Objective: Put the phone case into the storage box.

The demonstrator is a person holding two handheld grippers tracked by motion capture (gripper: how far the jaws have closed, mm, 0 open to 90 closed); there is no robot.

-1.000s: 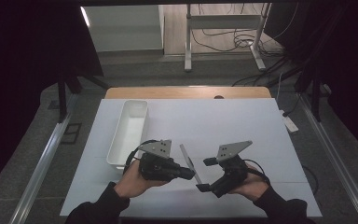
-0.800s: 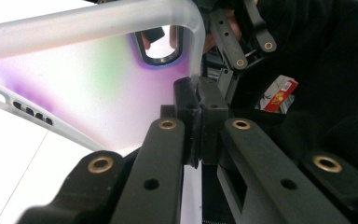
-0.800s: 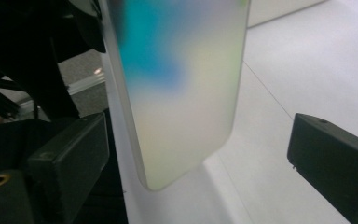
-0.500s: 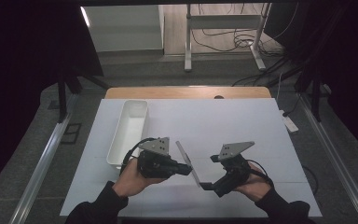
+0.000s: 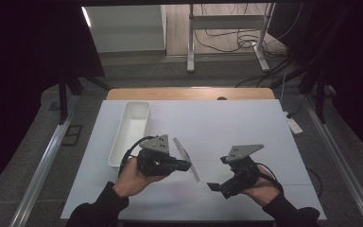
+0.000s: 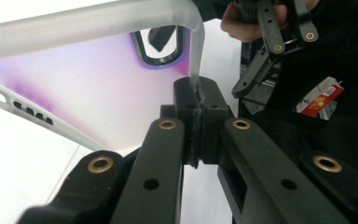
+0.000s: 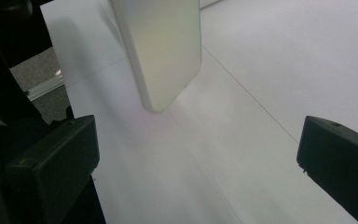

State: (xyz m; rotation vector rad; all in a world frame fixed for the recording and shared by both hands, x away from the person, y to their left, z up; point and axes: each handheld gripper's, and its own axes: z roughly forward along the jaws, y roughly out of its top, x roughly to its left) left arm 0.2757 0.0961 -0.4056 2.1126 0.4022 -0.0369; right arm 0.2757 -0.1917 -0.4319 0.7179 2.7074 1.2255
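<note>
- Frosted clear phone case (image 5: 186, 158), held up off the white table (image 5: 227, 123), near the front edge and just right of the long white tray (image 5: 131, 131); tilted, one long edge up.
- In the left gripper view, same phone case (image 6: 88, 70) with a purple tint, a dark-rimmed camera cutout near its upper corner, small slots along one side.
- Left gripper (image 5: 185, 165), just right of the tray's near end, jaws pressed tight on the rim of the case; clamped pads (image 6: 186, 100) visible on the edge of the case in the left gripper view.
- Left hand (image 5: 134, 174) wrapped around the gripper body, below the tray's near corner.
- Right gripper (image 5: 213, 186), farther right of the tray and apart from the case, jaws spread wide with nothing between them; in the right gripper view, rounded end of the case (image 7: 161, 51) hanging above the table ahead of the two separated pads (image 7: 56, 163).
- Right hand (image 5: 260, 184) at the table's front edge, well right of the tray.
- Wooden strip (image 5: 189, 93) along the table's far side, beyond the tray.
</note>
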